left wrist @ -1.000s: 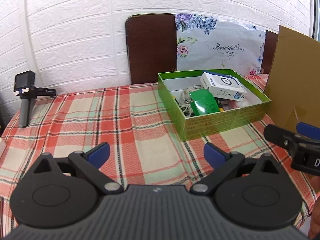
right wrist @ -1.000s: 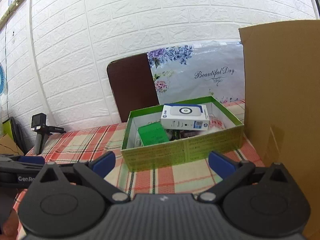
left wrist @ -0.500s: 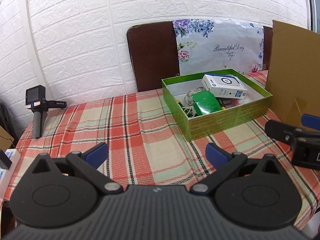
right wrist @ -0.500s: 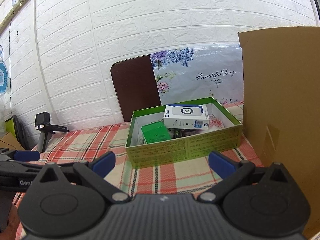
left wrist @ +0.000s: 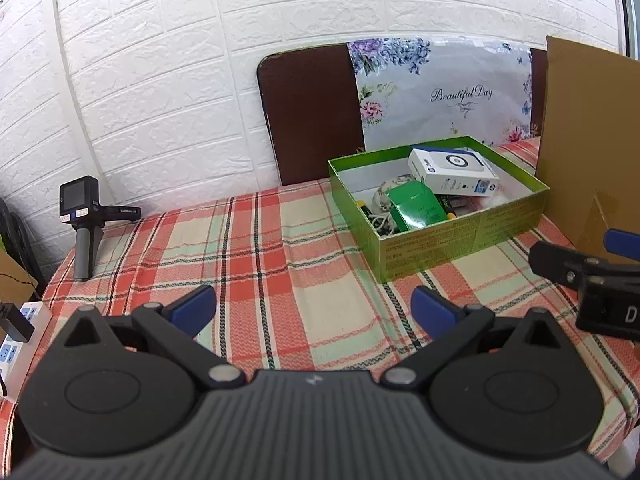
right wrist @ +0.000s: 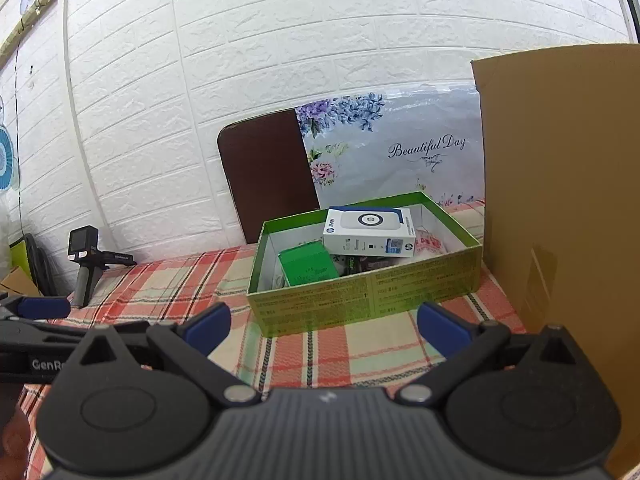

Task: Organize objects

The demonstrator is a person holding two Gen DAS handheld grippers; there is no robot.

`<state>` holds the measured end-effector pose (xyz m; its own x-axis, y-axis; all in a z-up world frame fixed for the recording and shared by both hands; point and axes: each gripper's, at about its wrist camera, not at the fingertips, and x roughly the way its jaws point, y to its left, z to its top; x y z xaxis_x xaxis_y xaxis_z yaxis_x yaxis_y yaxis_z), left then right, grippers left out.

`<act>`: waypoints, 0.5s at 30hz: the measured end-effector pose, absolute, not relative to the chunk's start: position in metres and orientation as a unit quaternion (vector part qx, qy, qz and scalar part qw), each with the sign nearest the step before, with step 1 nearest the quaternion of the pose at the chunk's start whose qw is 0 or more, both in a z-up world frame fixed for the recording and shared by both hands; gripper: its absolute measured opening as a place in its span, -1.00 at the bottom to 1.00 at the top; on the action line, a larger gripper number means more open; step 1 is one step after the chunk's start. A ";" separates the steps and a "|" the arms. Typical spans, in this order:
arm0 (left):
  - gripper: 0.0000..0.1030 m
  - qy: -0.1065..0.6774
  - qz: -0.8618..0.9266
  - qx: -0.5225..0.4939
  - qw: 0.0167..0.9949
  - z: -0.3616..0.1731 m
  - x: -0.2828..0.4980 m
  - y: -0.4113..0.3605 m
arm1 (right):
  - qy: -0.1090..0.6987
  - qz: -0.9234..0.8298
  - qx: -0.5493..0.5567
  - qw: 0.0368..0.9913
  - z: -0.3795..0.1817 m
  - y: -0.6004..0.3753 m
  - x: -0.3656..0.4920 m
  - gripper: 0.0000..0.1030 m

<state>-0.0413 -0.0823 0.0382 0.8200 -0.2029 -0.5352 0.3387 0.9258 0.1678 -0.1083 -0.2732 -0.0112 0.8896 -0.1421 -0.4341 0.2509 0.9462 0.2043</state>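
Note:
A green open box (left wrist: 464, 236) (right wrist: 372, 292) sits on the plaid tablecloth at the right rear. Inside lie a white and blue carton (left wrist: 452, 170) (right wrist: 370, 232), a green packet (left wrist: 416, 204) (right wrist: 308, 266), cords and small items. My left gripper (left wrist: 314, 308) hovers open over the cloth, well short of the box, nothing between its blue pads. My right gripper (right wrist: 324, 324) is open too, just in front of the box's near wall. Each gripper shows in the other's view: the right one (left wrist: 592, 264), the left one (right wrist: 36, 308).
A tall brown cardboard sheet (left wrist: 588, 140) (right wrist: 560, 200) stands right of the box. A handheld camera on a grip (left wrist: 82, 220) (right wrist: 84, 264) stands at the table's far left. A dark board and floral bag (left wrist: 440, 92) lean on the wall. A power strip (left wrist: 16, 332) lies off the left edge.
Both grippers have pulled back and risen, so the box looks smaller and more of the wall and table shows. Both stayed open; nothing was picked up.

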 end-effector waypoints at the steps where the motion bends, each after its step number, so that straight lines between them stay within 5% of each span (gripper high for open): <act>1: 1.00 0.267 -0.145 0.127 0.944 0.038 -0.041 -0.083 | 0.213 -0.102 0.129 0.963 -0.012 -0.274 -0.108 1.00; 15: 1.00 0.266 -0.134 0.108 0.949 0.041 -0.035 -0.081 | 0.223 -0.102 0.140 0.959 -0.020 -0.282 -0.101 1.00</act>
